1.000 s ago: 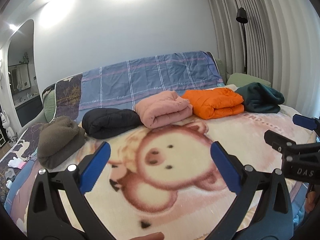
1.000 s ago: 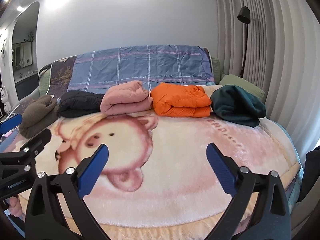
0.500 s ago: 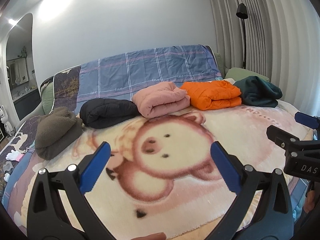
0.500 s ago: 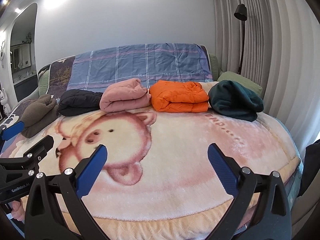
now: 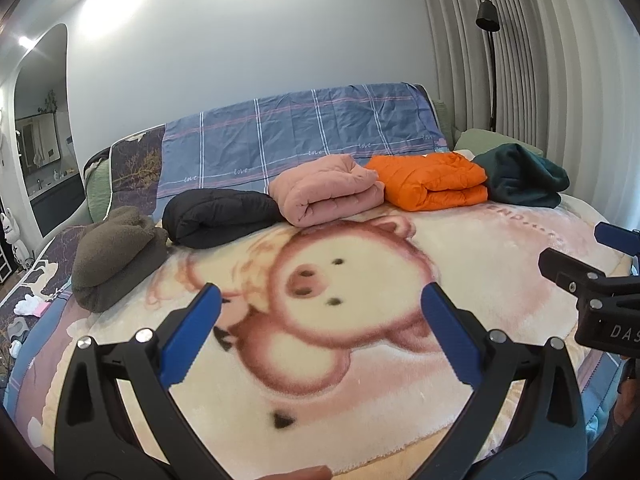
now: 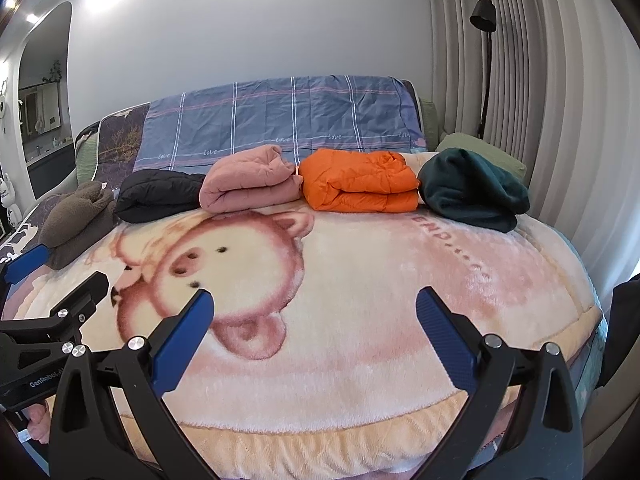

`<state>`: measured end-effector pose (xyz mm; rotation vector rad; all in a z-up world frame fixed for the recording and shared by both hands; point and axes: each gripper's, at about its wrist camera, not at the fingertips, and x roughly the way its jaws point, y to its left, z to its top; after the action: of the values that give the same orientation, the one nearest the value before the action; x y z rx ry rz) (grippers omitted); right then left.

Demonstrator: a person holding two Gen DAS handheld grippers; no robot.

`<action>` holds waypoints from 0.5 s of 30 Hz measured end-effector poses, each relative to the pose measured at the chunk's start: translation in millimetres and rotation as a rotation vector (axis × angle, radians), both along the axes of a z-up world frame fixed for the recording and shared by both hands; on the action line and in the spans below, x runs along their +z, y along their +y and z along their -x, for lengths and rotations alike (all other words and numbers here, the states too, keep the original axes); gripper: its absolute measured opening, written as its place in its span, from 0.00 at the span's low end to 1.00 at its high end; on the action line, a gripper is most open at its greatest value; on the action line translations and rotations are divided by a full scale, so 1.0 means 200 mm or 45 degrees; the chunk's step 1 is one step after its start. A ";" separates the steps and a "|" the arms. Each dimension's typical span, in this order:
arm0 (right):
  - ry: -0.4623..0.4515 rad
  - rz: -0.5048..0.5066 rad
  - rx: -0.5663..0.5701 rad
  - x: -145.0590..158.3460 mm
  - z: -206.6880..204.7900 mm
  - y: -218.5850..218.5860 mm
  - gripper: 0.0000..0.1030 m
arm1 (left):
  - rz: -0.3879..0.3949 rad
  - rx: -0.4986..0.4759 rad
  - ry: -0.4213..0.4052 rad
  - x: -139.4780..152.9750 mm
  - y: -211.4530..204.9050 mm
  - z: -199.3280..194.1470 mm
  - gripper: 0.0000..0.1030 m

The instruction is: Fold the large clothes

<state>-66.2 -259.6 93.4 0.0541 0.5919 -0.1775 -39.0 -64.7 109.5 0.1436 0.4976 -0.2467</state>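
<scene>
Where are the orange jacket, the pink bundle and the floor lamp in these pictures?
orange jacket (image 6: 360, 180): right wrist view, middle of its folded top layer.
pink bundle (image 5: 326, 190): left wrist view, middle of the folded stack.
floor lamp (image 6: 482, 16): right wrist view, on its black shade.

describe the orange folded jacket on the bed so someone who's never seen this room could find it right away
Start at the bed with the pig blanket; five folded garments sit in a row near the blue plaid sheet. The orange jacket is fourth from the left, between the pink bundle and the dark green fleece. It is the only bright, puffy quilted one.
</scene>
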 end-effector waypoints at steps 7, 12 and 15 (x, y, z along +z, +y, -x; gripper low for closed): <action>0.008 -0.002 0.020 -0.01 -0.01 0.01 0.98 | 0.022 0.003 0.005 0.00 0.02 -0.01 0.98; 0.017 -0.002 0.027 -0.03 -0.02 0.01 0.98 | 0.019 0.004 0.004 -0.01 0.02 -0.01 0.98; 0.016 -0.001 0.023 -0.03 -0.02 0.01 0.98 | 0.018 0.003 0.002 -0.01 0.02 -0.01 0.98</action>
<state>-62.0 -258.6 88.0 0.0485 0.6044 -0.1604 -38.0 -60.9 108.1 0.1287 0.4978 -0.2479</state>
